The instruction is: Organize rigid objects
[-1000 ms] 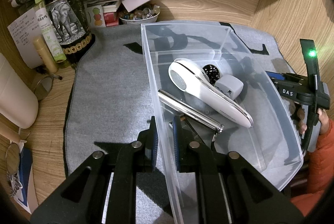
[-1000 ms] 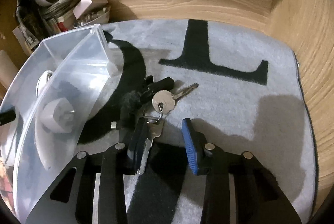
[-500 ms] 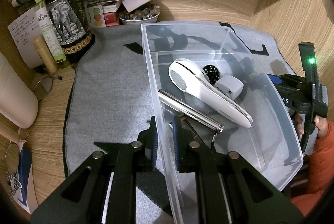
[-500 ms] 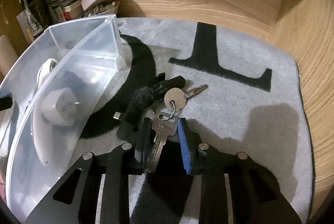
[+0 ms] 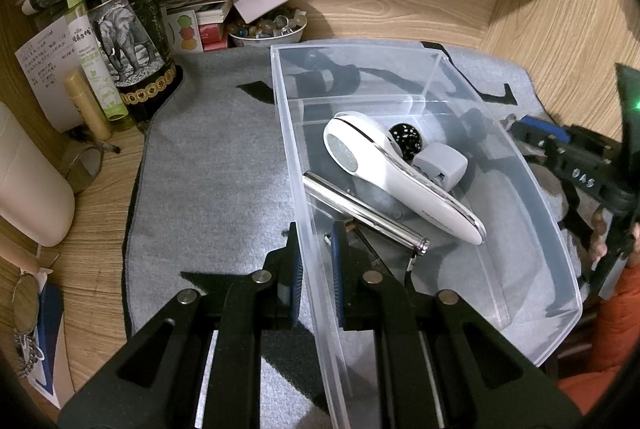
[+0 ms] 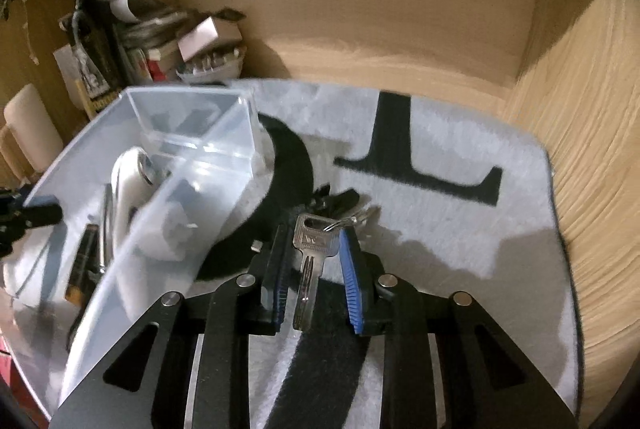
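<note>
Bunch of keys (image 6: 314,241) — silver key clamped between the right gripper's (image 6: 312,265) blue pads, over the grey mat (image 6: 460,229), at 3 o'clock of the clear bin (image 6: 120,261). Left gripper (image 5: 314,261) is closed on the bin's near wall. Bin contents — white handheld device (image 5: 384,173), metal cylinder (image 5: 360,209).

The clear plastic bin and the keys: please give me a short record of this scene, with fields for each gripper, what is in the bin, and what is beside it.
left gripper: jaws shut on the near wall of the clear bin
right gripper: jaws shut on a silver key of the key bunch
in bin: white handheld device, metal tube, grey cube
surface: grey mat
beside mat: dark bottle
</note>
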Available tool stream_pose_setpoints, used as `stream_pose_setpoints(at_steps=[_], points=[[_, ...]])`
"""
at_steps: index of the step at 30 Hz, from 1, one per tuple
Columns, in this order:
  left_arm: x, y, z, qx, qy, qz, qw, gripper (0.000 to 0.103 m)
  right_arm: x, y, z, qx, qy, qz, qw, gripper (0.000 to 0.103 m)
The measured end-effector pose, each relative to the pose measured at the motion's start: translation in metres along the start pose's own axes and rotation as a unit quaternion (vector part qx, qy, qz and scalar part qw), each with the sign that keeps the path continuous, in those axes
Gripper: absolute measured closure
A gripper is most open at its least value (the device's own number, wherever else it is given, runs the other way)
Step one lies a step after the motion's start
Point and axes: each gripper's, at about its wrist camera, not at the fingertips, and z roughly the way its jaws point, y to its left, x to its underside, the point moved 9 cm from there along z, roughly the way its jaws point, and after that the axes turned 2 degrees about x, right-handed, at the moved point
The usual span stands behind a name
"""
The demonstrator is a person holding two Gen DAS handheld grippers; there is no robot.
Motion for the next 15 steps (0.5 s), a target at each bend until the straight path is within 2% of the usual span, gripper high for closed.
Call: stream_pose_setpoints(at_steps=[10, 12, 15], points=[[0.0, 0.0, 0.0, 0.0, 0.0, 0.0, 1.0, 0.092, -0.032, 0.009, -0.04, -0.009, -0.063, 0.0, 0.998, 0.082], [0.0, 0.0, 0.0, 0.0, 0.0, 0.0, 1.0, 0.092, -0.039, 0.014, -0.047, -0.015, -0.076, -0.004, 0.997, 0.098], [0.0, 0.001, 0.0, 0.0, 0.0, 0.0, 1.0, 0.092, -0.05, 0.025, -0.06, -0.04, -0.093, -0.009, 0.995, 0.098]])
